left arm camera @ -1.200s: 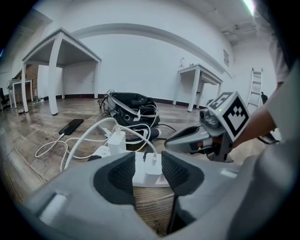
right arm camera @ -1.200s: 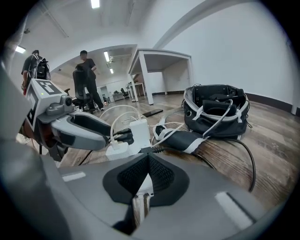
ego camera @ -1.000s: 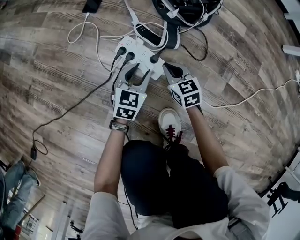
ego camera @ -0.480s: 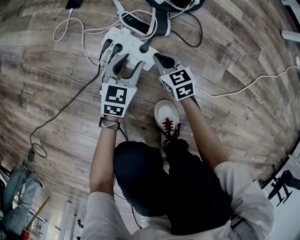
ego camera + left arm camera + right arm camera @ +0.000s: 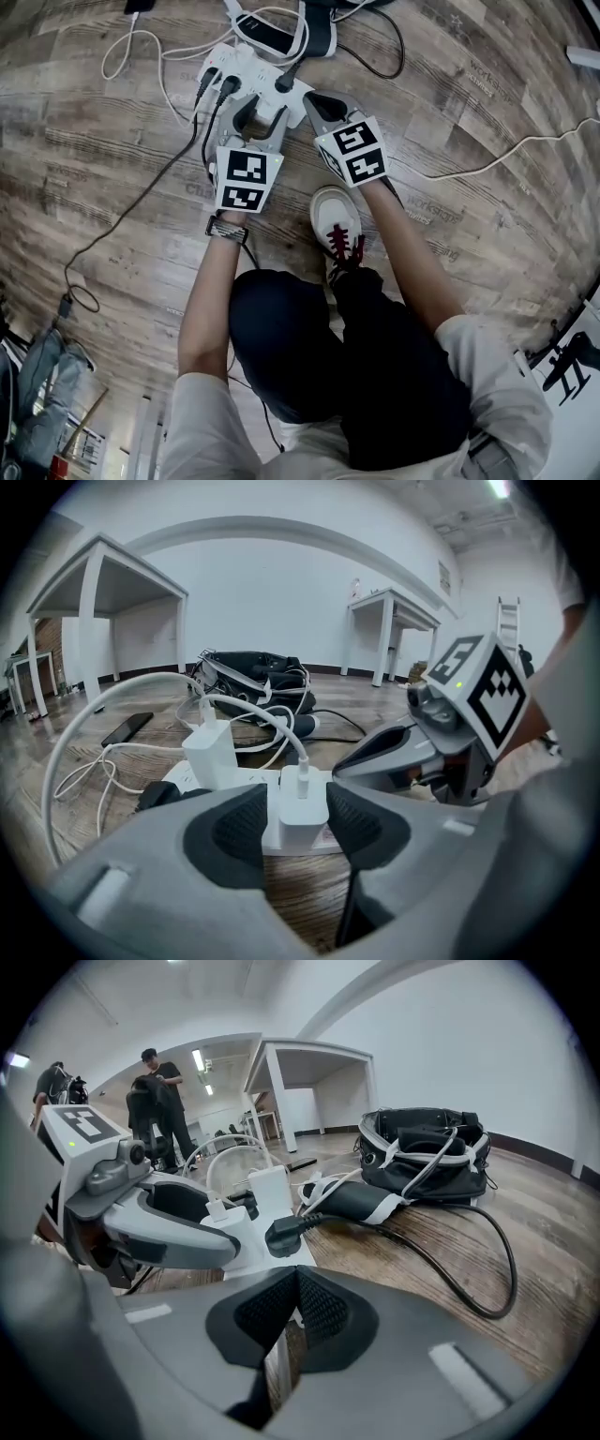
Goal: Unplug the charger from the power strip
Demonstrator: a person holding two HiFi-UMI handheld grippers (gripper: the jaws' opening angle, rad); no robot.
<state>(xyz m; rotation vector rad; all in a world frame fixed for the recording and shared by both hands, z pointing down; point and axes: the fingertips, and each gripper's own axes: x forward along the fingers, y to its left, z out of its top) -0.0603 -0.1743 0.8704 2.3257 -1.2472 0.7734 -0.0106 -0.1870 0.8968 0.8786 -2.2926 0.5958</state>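
Observation:
A white power strip [image 5: 239, 67] lies on the wood floor with several plugs in it. A small white charger [image 5: 302, 808] with a white cable stands plugged into its near end. My left gripper [image 5: 300, 829] is open, one pad on each side of the charger and very close to it. Its jaws have just been opening a little with the charger between them. My right gripper [image 5: 314, 101] is shut on nothing, with its tip at the strip's right end, beside a black plug [image 5: 284, 1235]. The left gripper [image 5: 202, 1232] also shows in the right gripper view.
A second, taller white charger [image 5: 208, 752] sits farther along the strip. A black bag [image 5: 427, 1147] with straps lies beyond, and a phone [image 5: 127, 728] to the left. Cables trail across the floor [image 5: 122, 225]. My white shoe [image 5: 337, 225] is just behind the grippers. People [image 5: 164, 1101] stand far off.
The head view has shifted, so the strip sits higher in the picture. Both grippers stay at the strip. The left jaws now reach around the charger and stand slightly wider.

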